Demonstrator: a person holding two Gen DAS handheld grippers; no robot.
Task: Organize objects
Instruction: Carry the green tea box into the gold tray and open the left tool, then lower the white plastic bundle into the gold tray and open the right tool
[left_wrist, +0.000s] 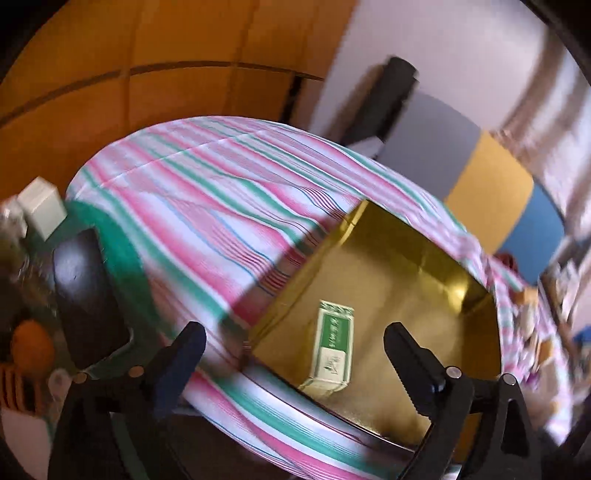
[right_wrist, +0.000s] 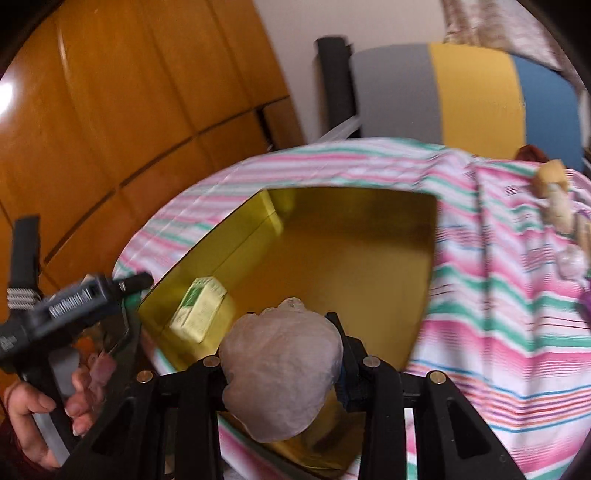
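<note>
A gold open box (left_wrist: 424, 266) lies on a bed with a pink, green and white striped sheet (left_wrist: 207, 192). A small green and white packet (left_wrist: 332, 347) lies inside it near the front edge. My left gripper (left_wrist: 295, 343) is open and empty, hovering over the box's near corner. In the right wrist view the same gold box (right_wrist: 351, 258) holds the packet (right_wrist: 199, 310) at its left wall. My right gripper (right_wrist: 284, 332) is shut on a crumpled pale plastic-wrapped bundle (right_wrist: 280, 373), held above the box's near edge. The left gripper's body (right_wrist: 74, 299) shows at the left.
Several small objects (right_wrist: 561, 206) lie on the sheet at the right. A black item (left_wrist: 88, 295), an orange (left_wrist: 31, 343) and white boxes (left_wrist: 40, 206) sit left of the bed. Wooden wardrobe doors (right_wrist: 129, 110) stand behind. A grey, yellow and blue panel (right_wrist: 476, 92) stands at the back.
</note>
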